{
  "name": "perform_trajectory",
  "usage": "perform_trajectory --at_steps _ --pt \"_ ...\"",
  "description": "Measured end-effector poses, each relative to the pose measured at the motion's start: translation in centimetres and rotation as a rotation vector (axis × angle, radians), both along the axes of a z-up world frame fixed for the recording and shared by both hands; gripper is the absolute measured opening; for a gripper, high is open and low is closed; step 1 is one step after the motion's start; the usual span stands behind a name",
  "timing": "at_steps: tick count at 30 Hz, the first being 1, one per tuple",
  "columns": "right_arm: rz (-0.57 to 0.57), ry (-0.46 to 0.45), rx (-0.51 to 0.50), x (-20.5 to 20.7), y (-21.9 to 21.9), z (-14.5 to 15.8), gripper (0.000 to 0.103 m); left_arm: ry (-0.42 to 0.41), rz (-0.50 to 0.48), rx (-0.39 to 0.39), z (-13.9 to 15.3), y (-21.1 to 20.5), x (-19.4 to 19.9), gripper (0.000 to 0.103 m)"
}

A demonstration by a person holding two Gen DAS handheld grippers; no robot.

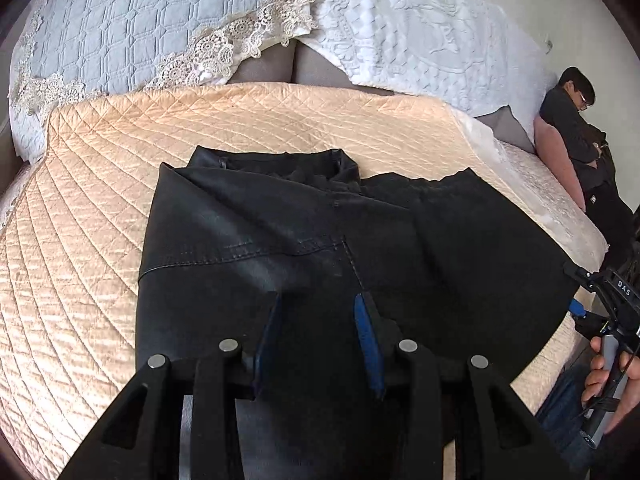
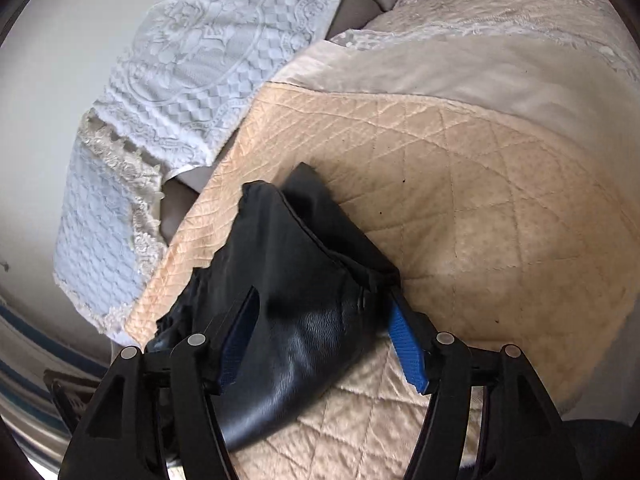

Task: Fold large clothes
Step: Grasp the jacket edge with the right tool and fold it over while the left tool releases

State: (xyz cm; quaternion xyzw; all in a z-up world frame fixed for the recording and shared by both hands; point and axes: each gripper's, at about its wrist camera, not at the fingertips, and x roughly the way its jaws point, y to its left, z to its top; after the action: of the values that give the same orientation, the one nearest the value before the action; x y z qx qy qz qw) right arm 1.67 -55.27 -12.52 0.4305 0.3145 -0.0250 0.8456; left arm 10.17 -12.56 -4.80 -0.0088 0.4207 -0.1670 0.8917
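Observation:
A large black garment [image 1: 280,208], trousers by their seams and waistband, lies folded on a peach quilted bedspread [image 1: 80,240]. My left gripper [image 1: 318,300] is low over its near part. Black cloth fills the gap between the blue pads, which sit half apart and appear shut on a thick fold. In the right wrist view, one end of the garment [image 2: 296,248] bulges between the widely spread fingers of my right gripper [image 2: 322,300]. The right pad [image 2: 406,344] stands clear of the cloth, so this gripper is open. The right gripper [image 1: 574,288] also shows at the garment's right edge, held by a hand [image 1: 604,372].
A pale blue lace-edged pillow [image 1: 140,20] and a white embossed pillow [image 1: 420,20] lean at the head of the bed. A person in dark clothes [image 1: 576,132] is at the far right side. The bed's edge [image 1: 560,360] runs by the right hand.

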Motion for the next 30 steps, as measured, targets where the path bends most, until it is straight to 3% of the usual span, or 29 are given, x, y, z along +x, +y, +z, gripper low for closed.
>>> perform_trajectory --at_steps 7,10,11,12,13,16,24,30 --pt "-0.032 -0.031 -0.023 0.8 -0.1 0.1 0.067 0.005 0.016 0.006 -0.9 -0.4 0.5 0.040" --pt "-0.045 -0.001 -0.070 1.7 0.4 0.3 0.066 -0.007 0.016 0.021 -1.2 -0.8 0.7 0.041" --pt "-0.043 0.018 -0.096 2.0 0.7 0.4 0.063 -0.011 0.016 0.025 -1.3 -0.9 0.8 0.041" --pt "-0.036 0.040 -0.128 2.3 1.0 0.6 0.055 -0.014 0.016 0.028 -1.3 -0.9 0.8 0.041" --pt "-0.029 0.051 -0.135 2.5 1.0 0.7 0.044 -0.017 0.017 0.029 -1.3 -1.0 0.8 0.041" --pt "-0.007 0.044 -0.113 2.6 0.7 1.8 0.029 -0.011 0.020 0.019 -1.3 -0.8 0.9 0.041" --pt "0.163 -0.125 -0.216 3.0 6.0 10.2 0.020 0.027 0.039 -0.030 0.7 1.2 0.6 0.041" --pt "0.439 -0.272 -0.313 4.4 17.5 16.1 0.019 -0.021 0.119 -0.061 2.5 6.8 -1.3 0.040"
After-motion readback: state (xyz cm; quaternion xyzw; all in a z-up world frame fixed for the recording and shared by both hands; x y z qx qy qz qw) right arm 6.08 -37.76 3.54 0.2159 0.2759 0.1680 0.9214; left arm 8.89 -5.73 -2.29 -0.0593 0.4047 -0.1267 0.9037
